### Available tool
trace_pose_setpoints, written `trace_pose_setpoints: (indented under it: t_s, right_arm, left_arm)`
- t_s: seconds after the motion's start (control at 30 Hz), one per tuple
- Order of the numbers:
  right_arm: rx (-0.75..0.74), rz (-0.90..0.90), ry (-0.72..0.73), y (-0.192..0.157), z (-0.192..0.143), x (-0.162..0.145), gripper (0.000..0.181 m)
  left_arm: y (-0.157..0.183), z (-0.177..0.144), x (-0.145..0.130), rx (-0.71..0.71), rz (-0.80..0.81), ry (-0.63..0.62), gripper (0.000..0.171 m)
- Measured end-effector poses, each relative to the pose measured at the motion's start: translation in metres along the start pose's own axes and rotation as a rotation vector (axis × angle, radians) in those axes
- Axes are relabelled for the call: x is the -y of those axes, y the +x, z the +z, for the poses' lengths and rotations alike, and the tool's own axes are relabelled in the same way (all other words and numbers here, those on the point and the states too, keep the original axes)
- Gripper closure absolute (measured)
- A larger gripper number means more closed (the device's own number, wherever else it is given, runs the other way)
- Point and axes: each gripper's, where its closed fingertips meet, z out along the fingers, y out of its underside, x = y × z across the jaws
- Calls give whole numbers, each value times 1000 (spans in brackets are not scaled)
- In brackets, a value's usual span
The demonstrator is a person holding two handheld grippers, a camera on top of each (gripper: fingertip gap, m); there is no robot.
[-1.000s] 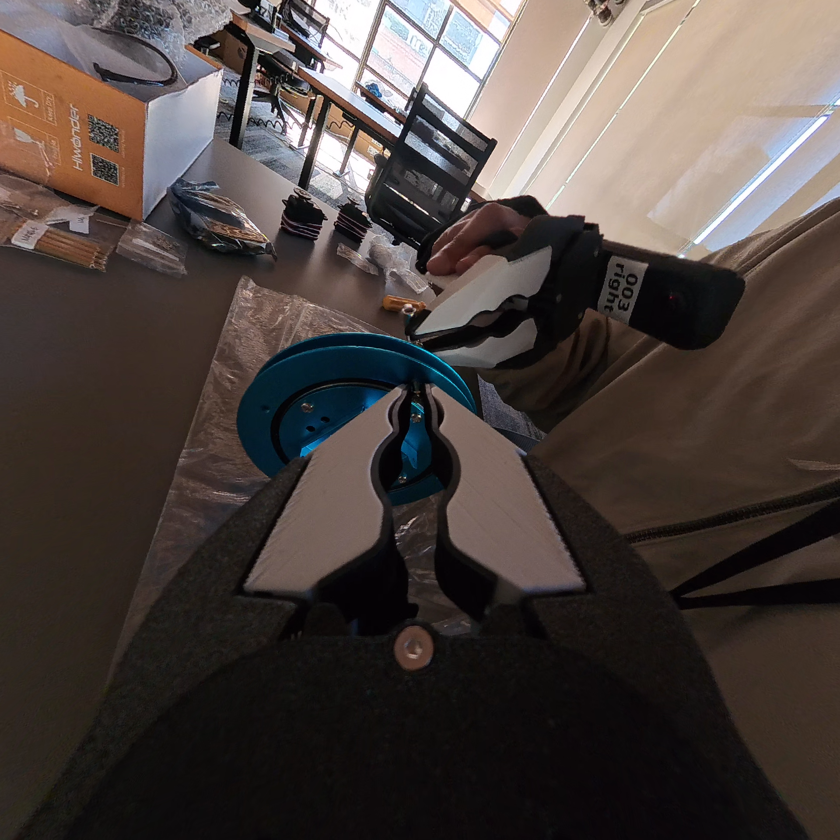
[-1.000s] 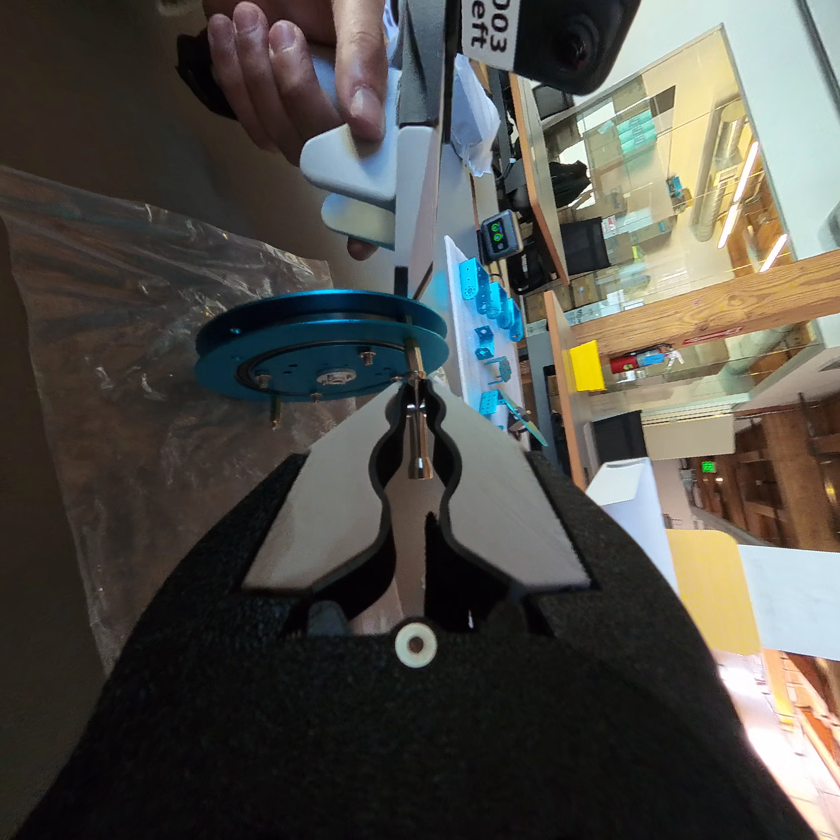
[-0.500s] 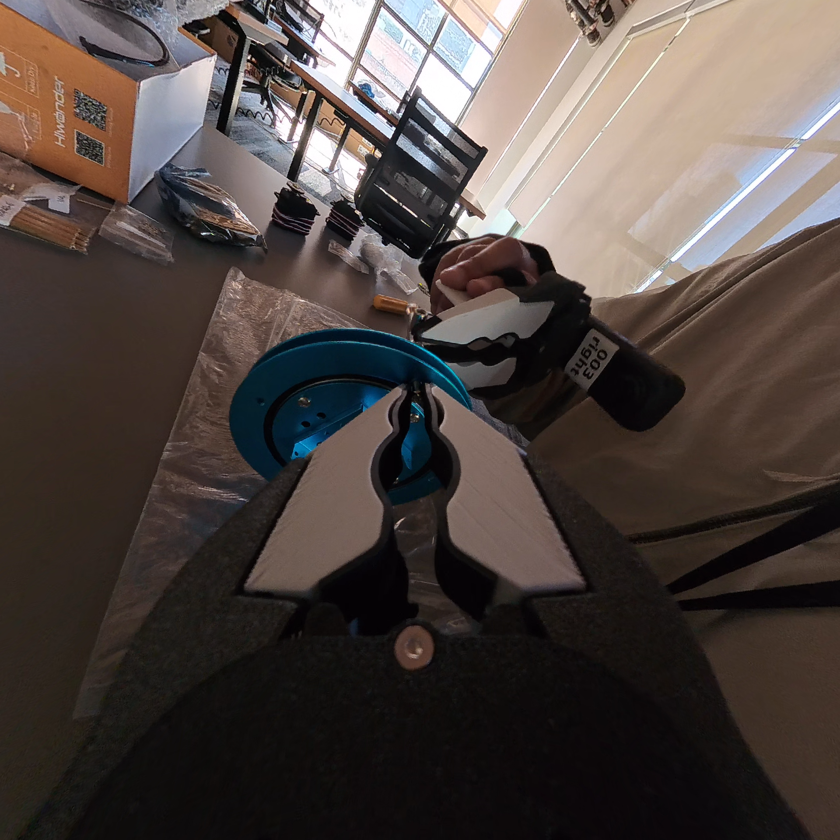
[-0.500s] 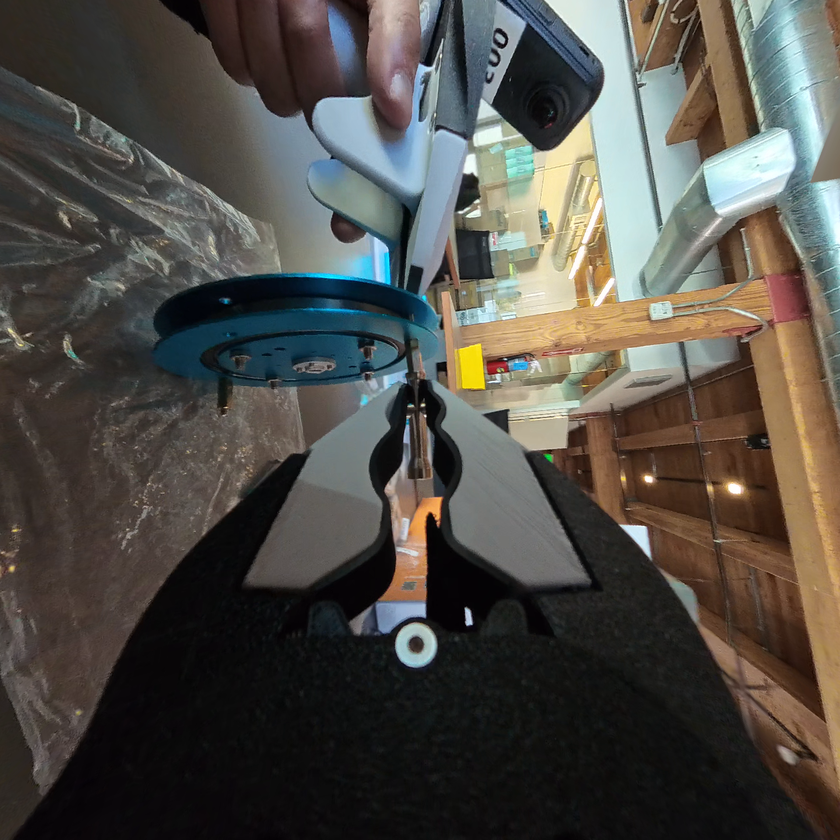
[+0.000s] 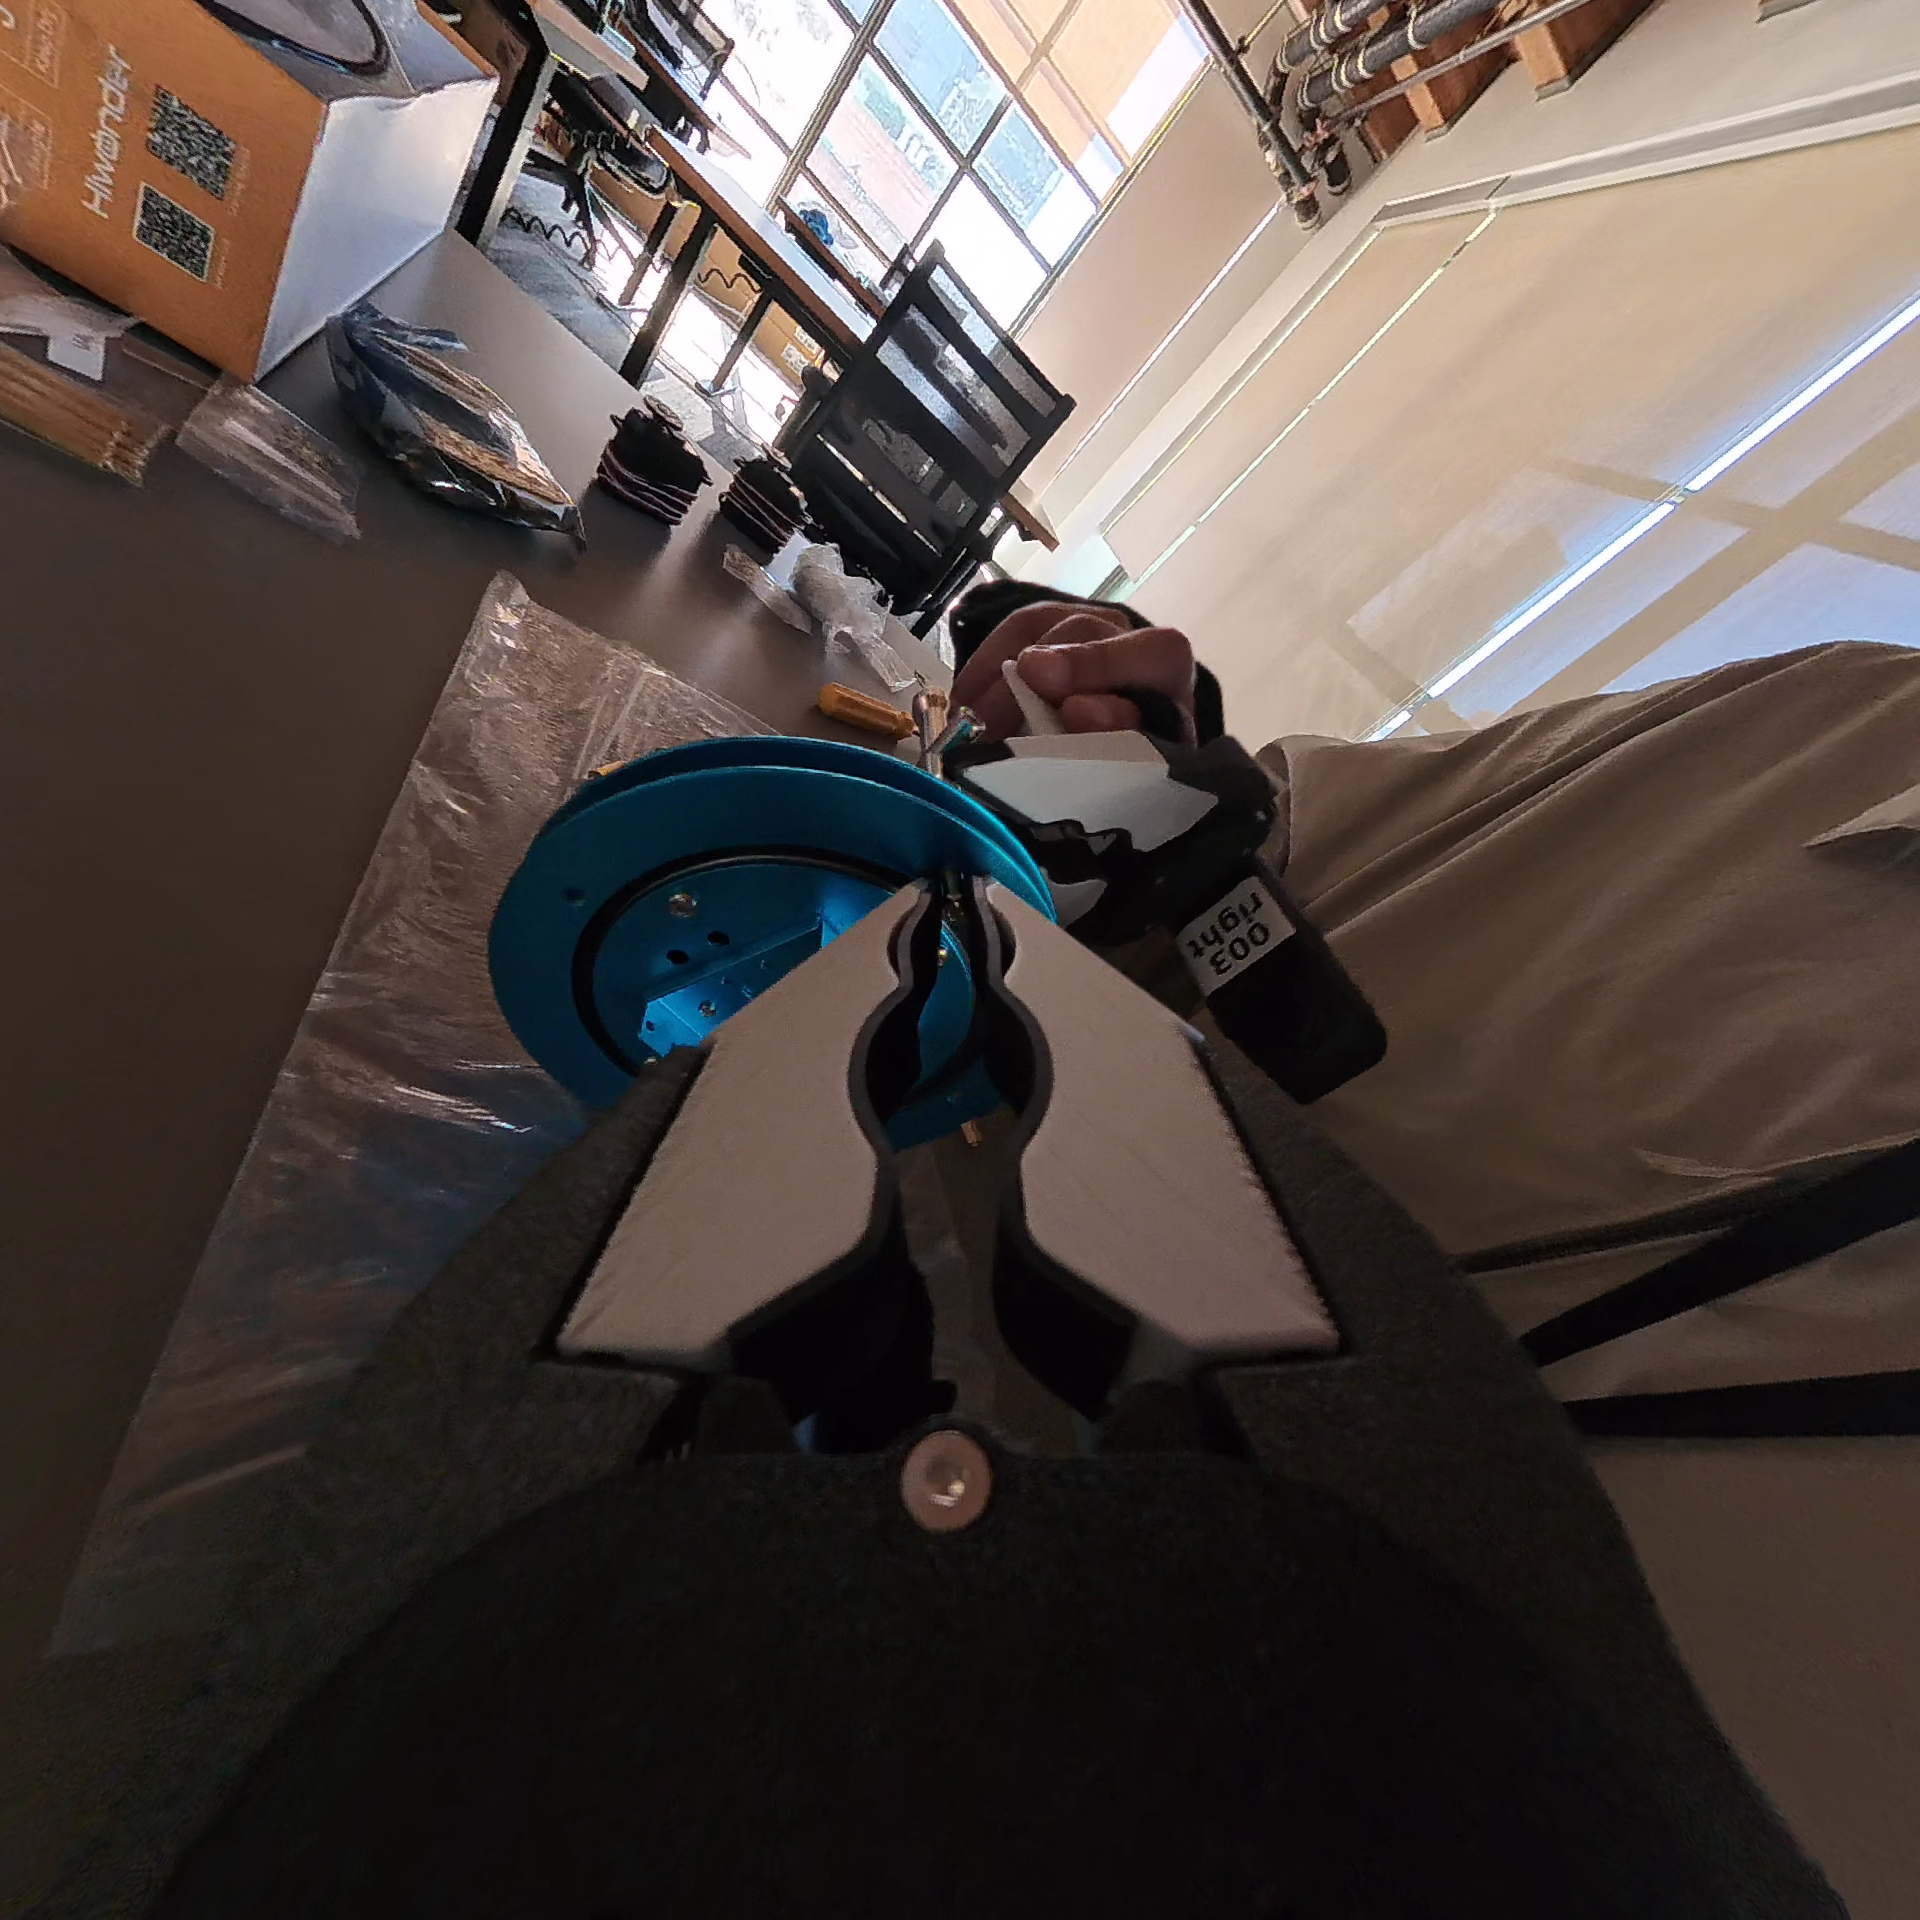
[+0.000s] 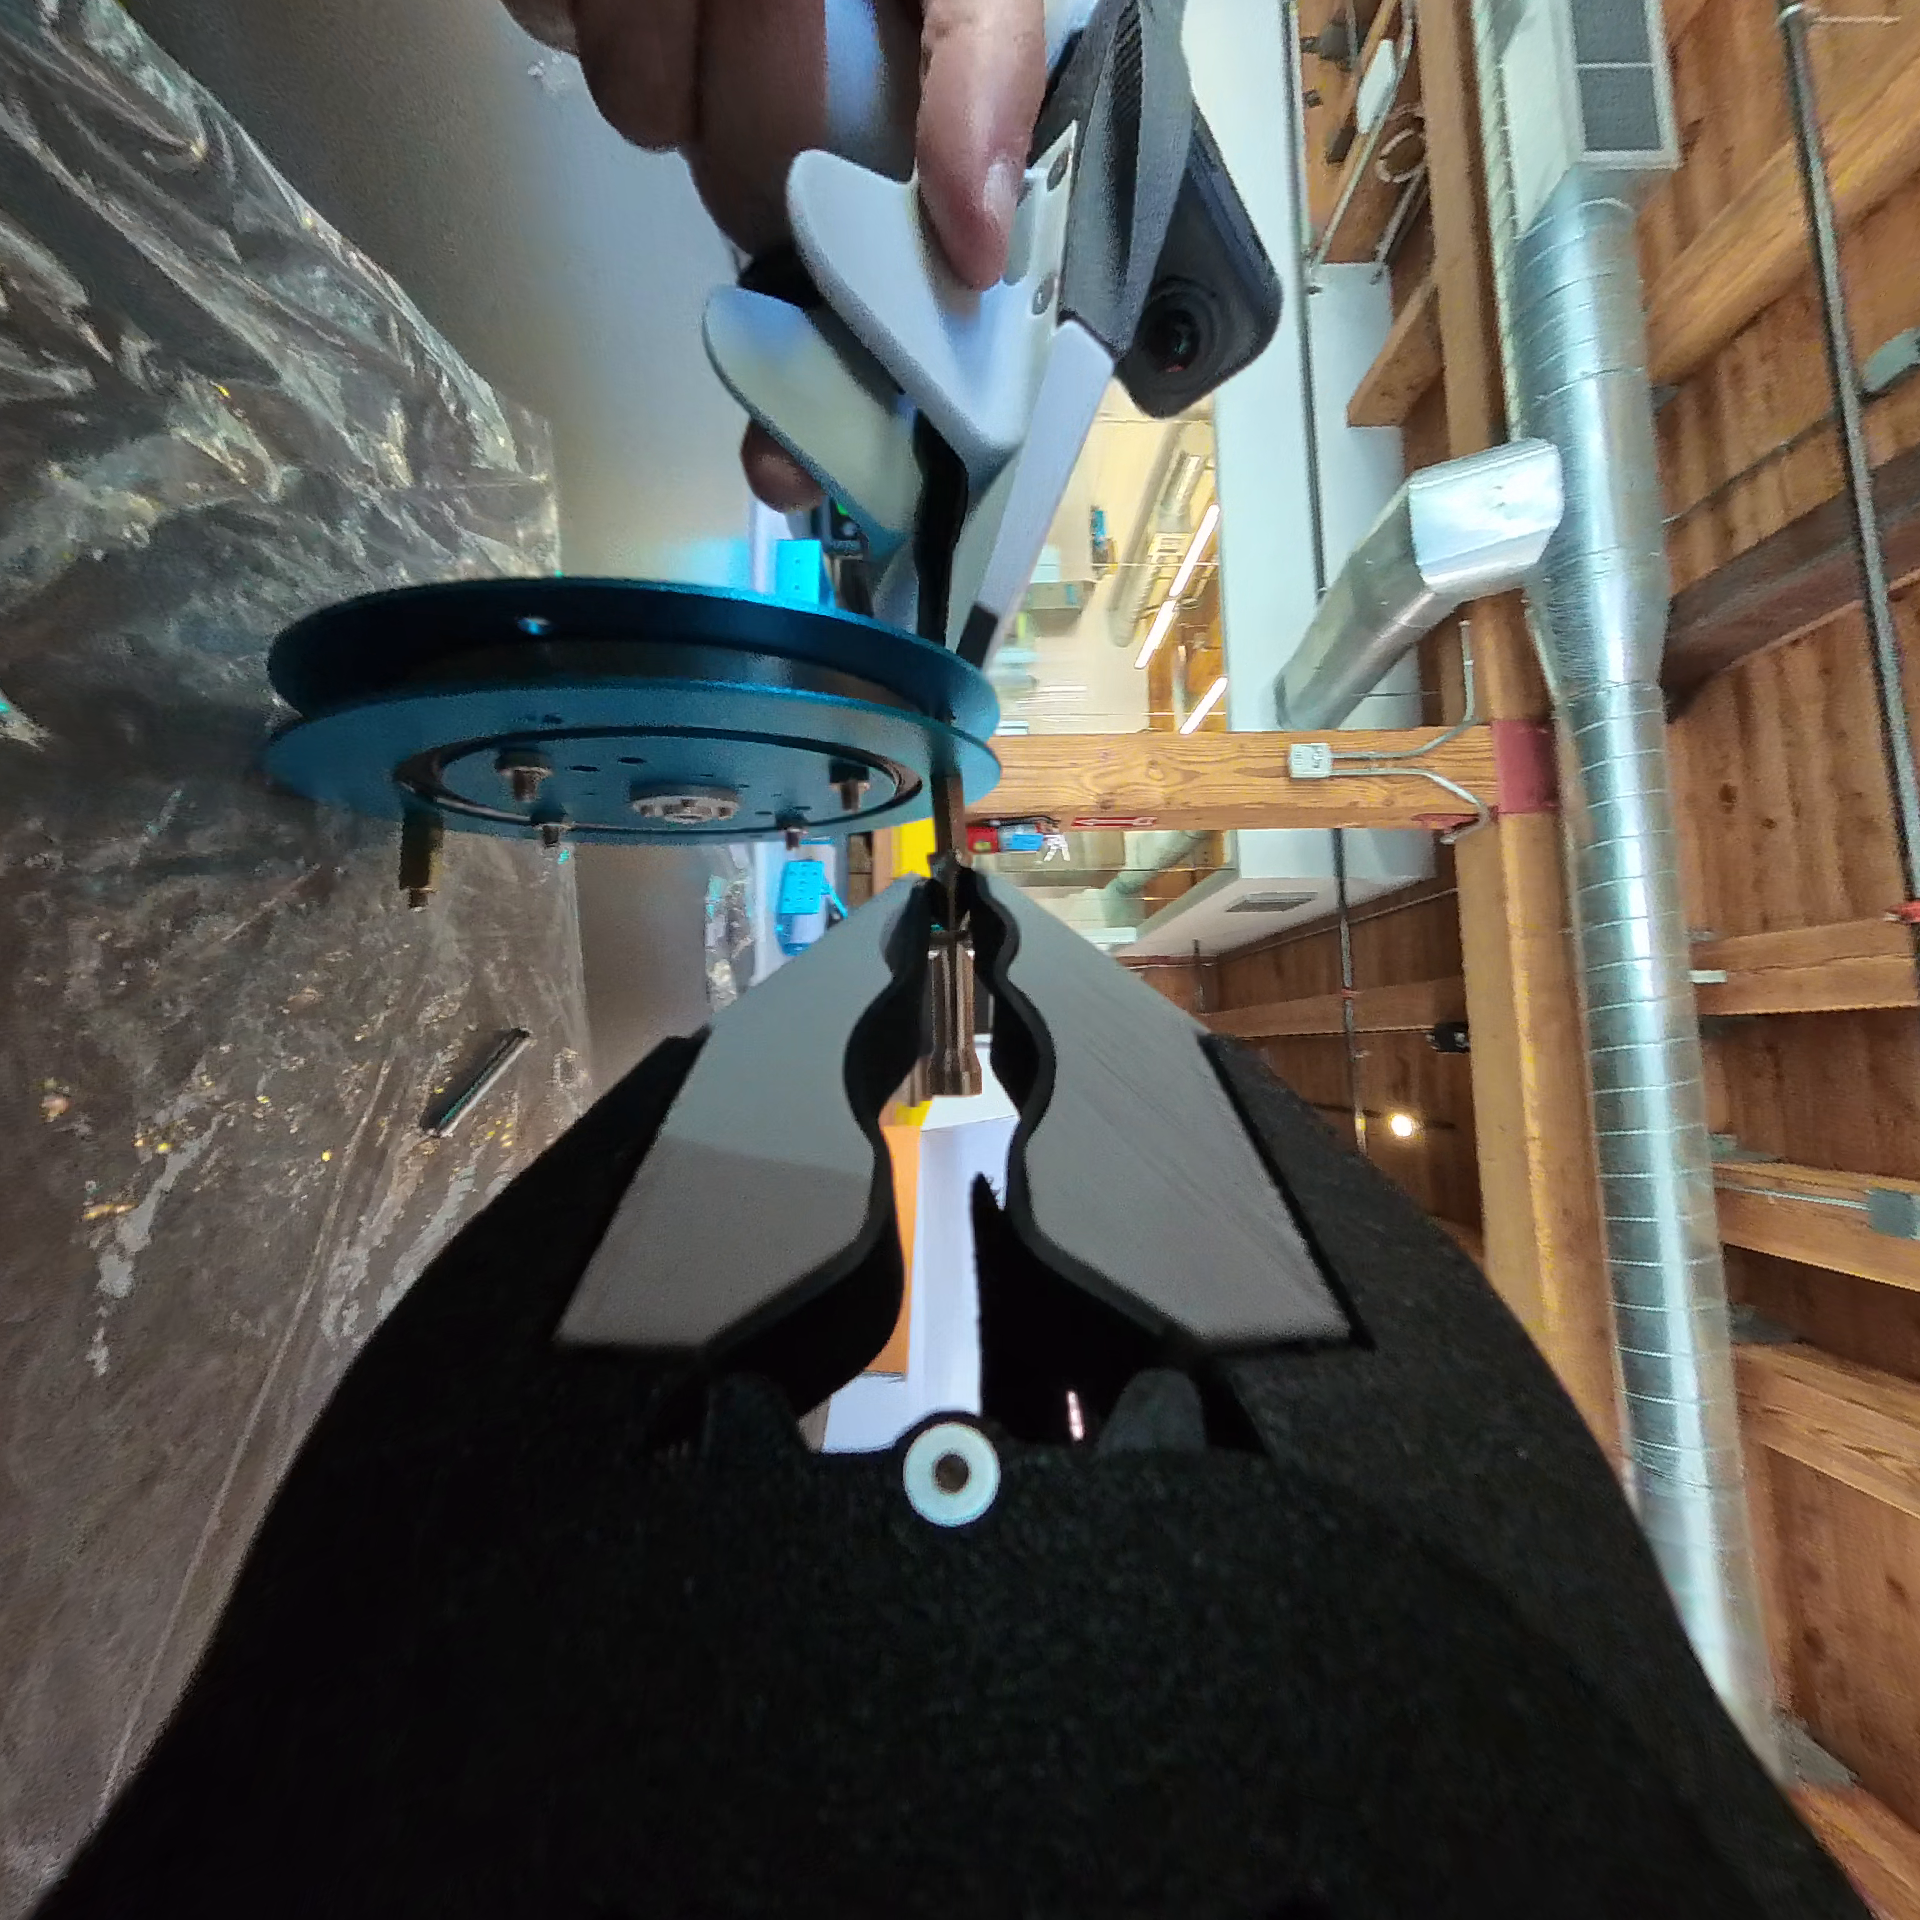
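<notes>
Two hand-held grippers meet at one blue disc assembly (image 5: 727, 883), made of two round plates stacked close together. It stands on edge on a clear plastic sheet (image 5: 436, 935) spread over the dark table (image 5: 156, 727).

The left hand-held gripper (image 5: 951, 888) has its fingers pressed together on the rim of the blue plates. In the right wrist view that same gripper (image 6: 961, 623) comes down onto the upper plate's edge, with a hand (image 6: 831, 114) around its white grip, cut off at the top of the frame.

The right hand-held gripper (image 6: 951, 883) pinches one slim brass standoff (image 6: 951, 1029), whose thin end points at the underside of the lower plate; whether it touches the plate is hard to tell. From the left wrist view this gripper (image 5: 961, 743) sits at the far edge of the disc.

On the plate's underside, one other standoff (image 6: 419, 857) sticks out near the rim, and about four small nuts ring the hub. One short dark rod (image 6: 473, 1081) lies loose on the sheet.

Farther back are one orange cardboard box (image 5: 156, 177), cut off by the frame, two black bundles (image 5: 649, 473) and several small bags, too small to count.
</notes>
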Motion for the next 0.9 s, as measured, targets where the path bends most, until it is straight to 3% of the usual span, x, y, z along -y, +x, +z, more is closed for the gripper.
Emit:
trace_pose_setpoints:
  t_s: [0.23,0.33,0.9]
  right_arm:
    - [-114,-112,11,1,1,0,176]
    - [-97,-112,7,1,1,-1,176]
    - [600,205,-41,-4,-1,-3,175]
  left_arm:
    - [-2,0,2,-24,-82,22,169]
    - [-2,0,2,-6,-56,19,169]
    - [1,3,-1,81,117,-20,169]
